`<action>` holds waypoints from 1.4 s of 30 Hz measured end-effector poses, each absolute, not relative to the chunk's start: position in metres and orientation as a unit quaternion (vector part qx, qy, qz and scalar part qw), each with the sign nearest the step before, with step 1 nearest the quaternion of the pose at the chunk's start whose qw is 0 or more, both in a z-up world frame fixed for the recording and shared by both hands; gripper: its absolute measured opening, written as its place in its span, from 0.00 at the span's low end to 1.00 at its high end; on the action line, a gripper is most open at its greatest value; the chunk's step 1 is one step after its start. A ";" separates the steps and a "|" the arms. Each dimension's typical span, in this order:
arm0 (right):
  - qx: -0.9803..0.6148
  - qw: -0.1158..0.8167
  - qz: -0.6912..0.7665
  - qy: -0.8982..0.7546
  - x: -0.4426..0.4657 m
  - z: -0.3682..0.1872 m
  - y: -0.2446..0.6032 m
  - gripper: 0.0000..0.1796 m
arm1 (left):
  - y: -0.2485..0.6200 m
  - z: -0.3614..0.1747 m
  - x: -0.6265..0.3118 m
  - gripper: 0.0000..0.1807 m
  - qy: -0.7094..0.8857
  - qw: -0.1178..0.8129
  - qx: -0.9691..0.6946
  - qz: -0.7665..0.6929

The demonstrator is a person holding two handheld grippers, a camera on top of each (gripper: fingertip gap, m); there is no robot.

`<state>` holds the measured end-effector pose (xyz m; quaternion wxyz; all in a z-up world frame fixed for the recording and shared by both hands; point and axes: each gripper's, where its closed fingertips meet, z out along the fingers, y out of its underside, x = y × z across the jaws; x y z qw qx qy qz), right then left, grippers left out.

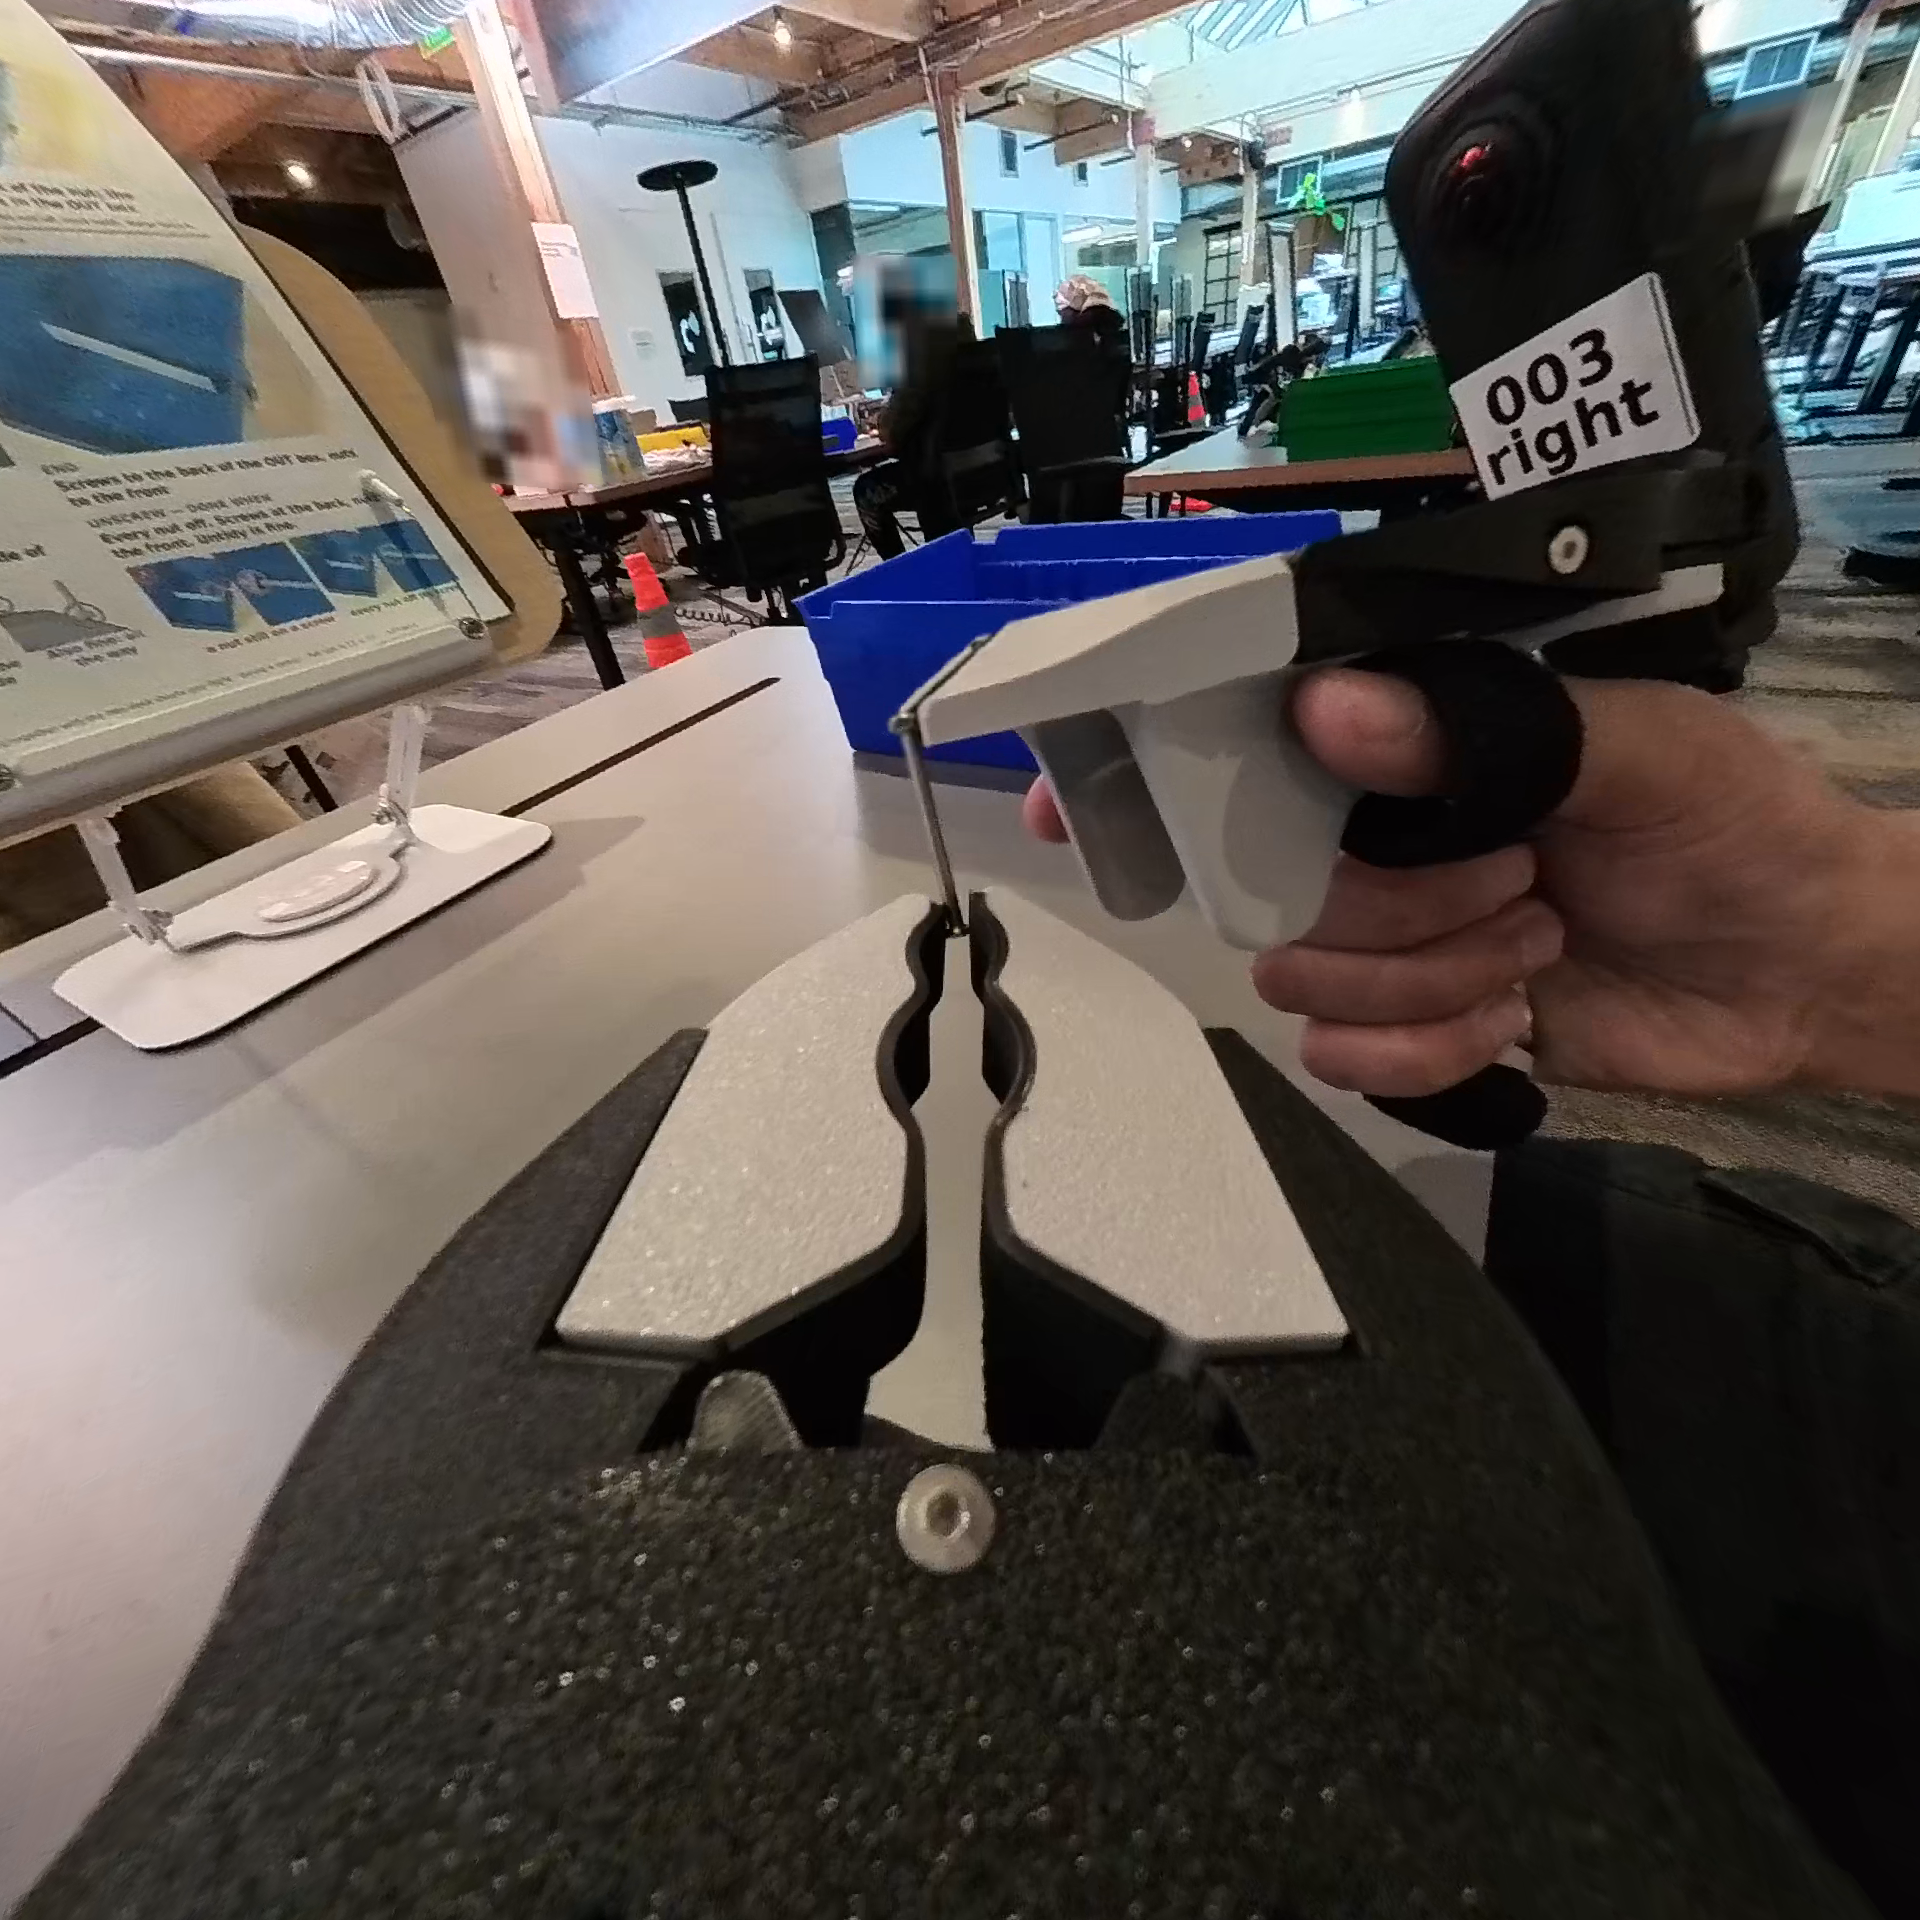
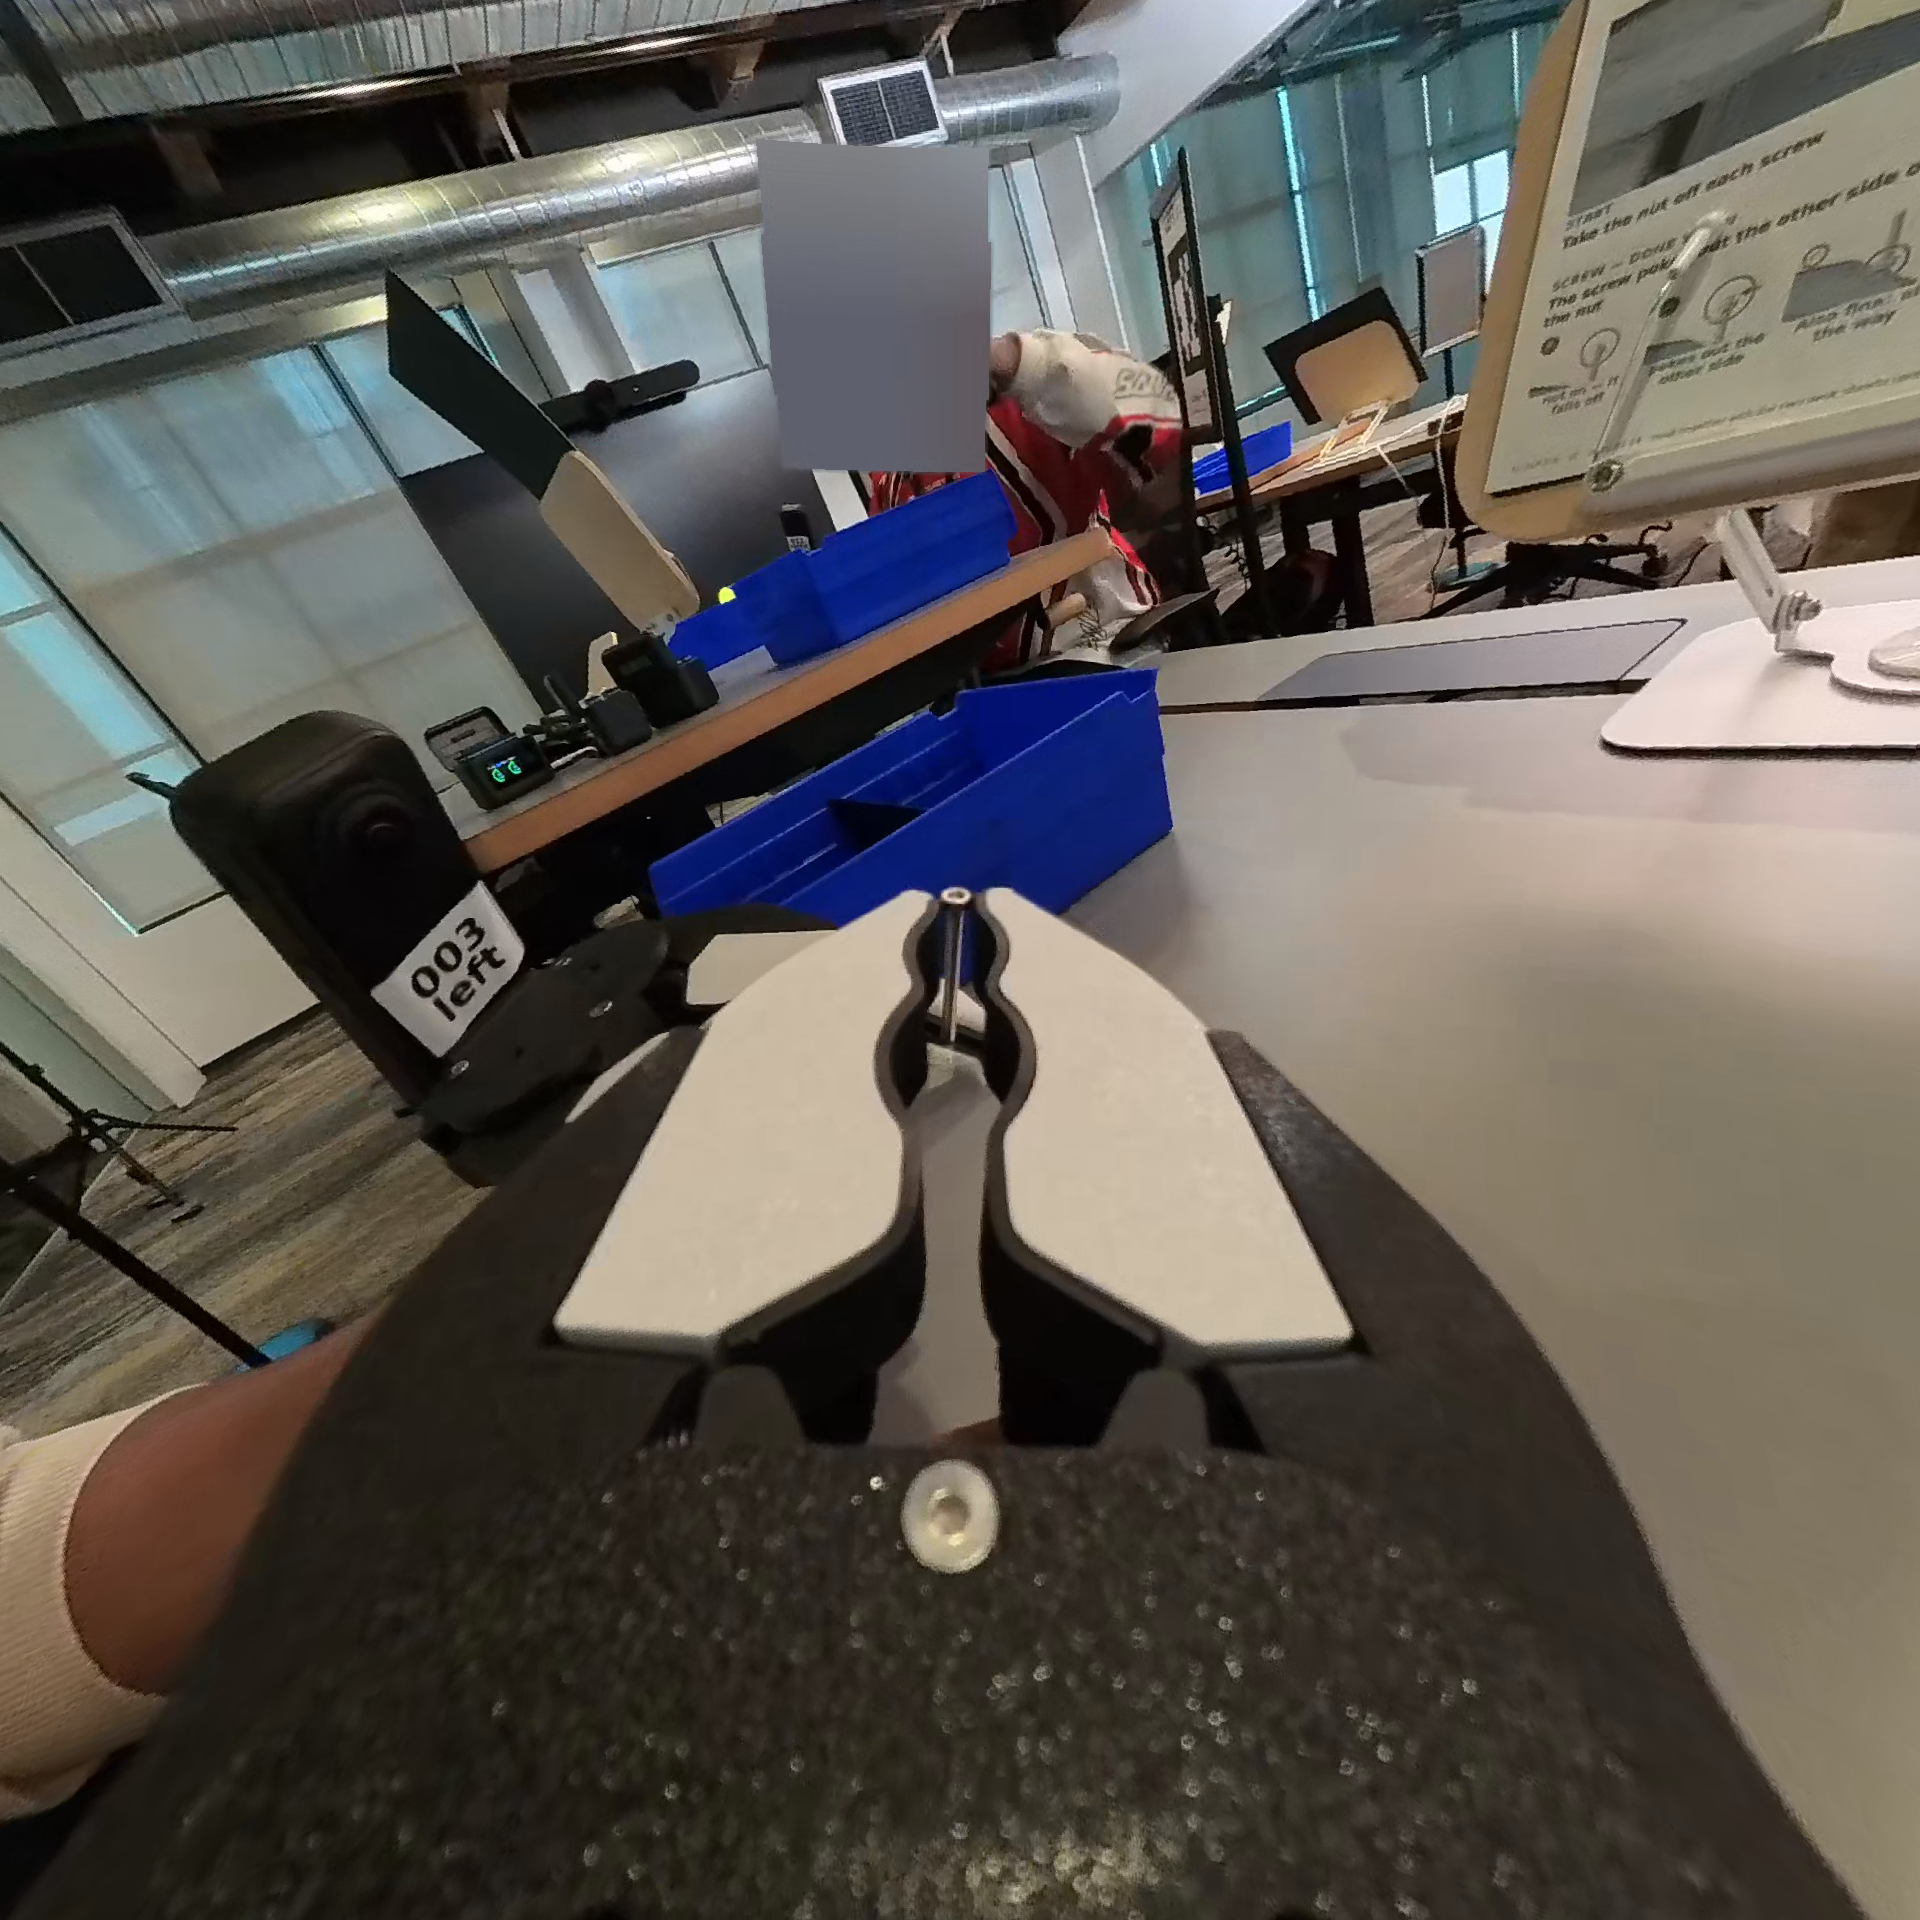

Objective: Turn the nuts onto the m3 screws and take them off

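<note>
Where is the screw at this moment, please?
The screw hangs in the air between both grippers above the grey table: right gripper pinches its head, left gripper its lower tip, near the blue bin.

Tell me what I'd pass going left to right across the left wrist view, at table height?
Printed instruction card on a clear stand → its flat white base plate → thin steel screw held between both grippers → blue plastic bin behind it → hand squeezing the grey-and-black right gripper.
</note>
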<state>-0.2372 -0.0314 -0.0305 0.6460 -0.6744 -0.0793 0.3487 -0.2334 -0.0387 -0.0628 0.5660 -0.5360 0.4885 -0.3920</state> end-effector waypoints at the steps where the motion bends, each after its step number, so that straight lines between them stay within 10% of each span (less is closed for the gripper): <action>1: -0.674 0.648 0.346 -0.080 -0.236 -0.030 -0.031 0.02 | -0.038 -0.062 -0.234 0.02 0.487 0.568 -0.536 -0.391; 42: -0.674 0.644 0.334 -0.139 -0.180 -0.076 -0.033 0.06 | -0.008 -0.091 -0.245 0.02 0.436 0.544 -0.600 -0.391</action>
